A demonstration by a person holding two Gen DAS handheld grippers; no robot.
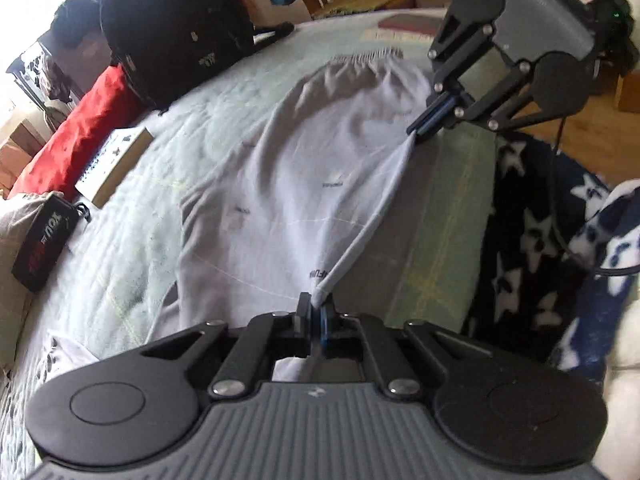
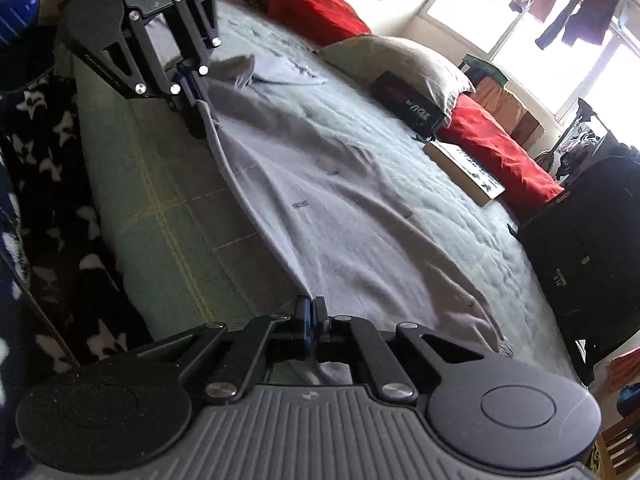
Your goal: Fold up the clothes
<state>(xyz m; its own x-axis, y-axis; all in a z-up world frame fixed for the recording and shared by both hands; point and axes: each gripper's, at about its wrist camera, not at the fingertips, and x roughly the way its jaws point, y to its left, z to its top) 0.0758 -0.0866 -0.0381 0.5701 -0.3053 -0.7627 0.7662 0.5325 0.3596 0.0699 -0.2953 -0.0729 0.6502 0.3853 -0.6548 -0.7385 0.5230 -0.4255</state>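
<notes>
stage: early, no fold laid yet | grey garment (image 1: 304, 168) spread flat on the bed (image 1: 132, 200), near edge lifted taut | left tongs (image 1: 316, 308) pinching one corner | right tongs (image 2: 310, 312) pinching the other | left: fold over, smooth

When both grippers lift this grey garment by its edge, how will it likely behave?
Likely floppy: the grey garment lies creased on the bed. Its edge stretches like a cord between left gripper and right gripper, so the rest should sag.
</notes>
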